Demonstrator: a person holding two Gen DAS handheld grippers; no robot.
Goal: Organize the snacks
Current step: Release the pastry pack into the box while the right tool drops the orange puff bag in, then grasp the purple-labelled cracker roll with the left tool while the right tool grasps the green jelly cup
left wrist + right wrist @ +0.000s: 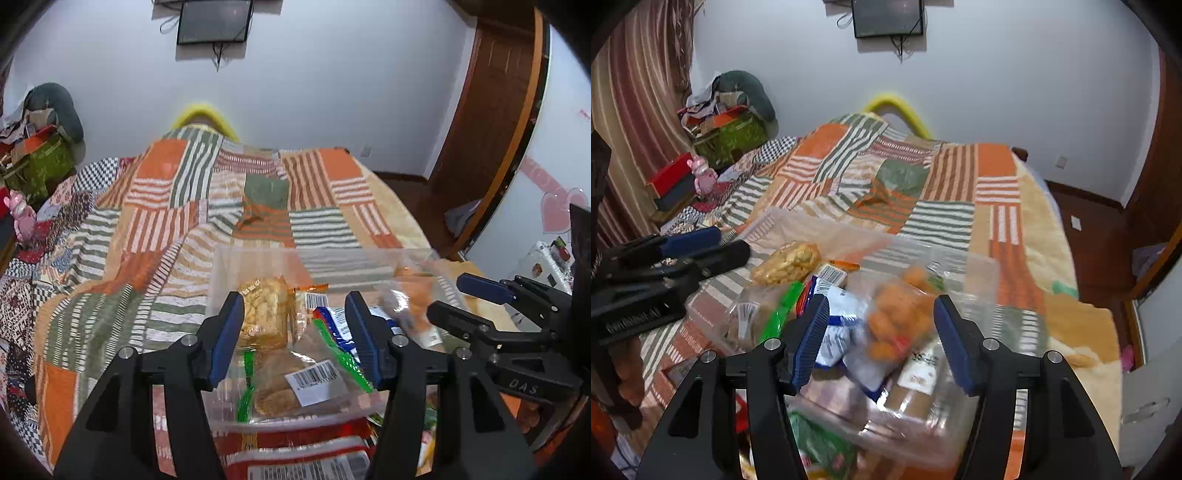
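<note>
On the bed covered with an orange, green and white striped patchwork quilt (166, 229) stands a clear plastic storage bin (221, 266) with snack packets piled in and in front of it. In the left wrist view the left gripper (295, 336) hangs over the near part of the bin with its blue-padded jaws spread wide and nothing between them; directly below and ahead lie a clear bag of pale round biscuits (264, 314) and, nearer, a clear packet of brown cookies with a green edge and a barcode label (291, 380). The right gripper (881, 341) is likewise wide open and empty, poised above a clear bag of orange puffed balls (901, 317), which is blurred, and a blue and white packet (834, 332) just left of it. The orange bag lies almost centred between the right jaws and a little ahead, so the right hand is clearly the nearer one for it; the left gripper, seen at the left edge of the right view, is well off to that side. The bag's long axis seems to run roughly away from the camera, across the closing direction, though the blur makes that uncertain. A short drop forward and down would likely put the pads on either side of it; the slack film may slip or bunch.
</note>
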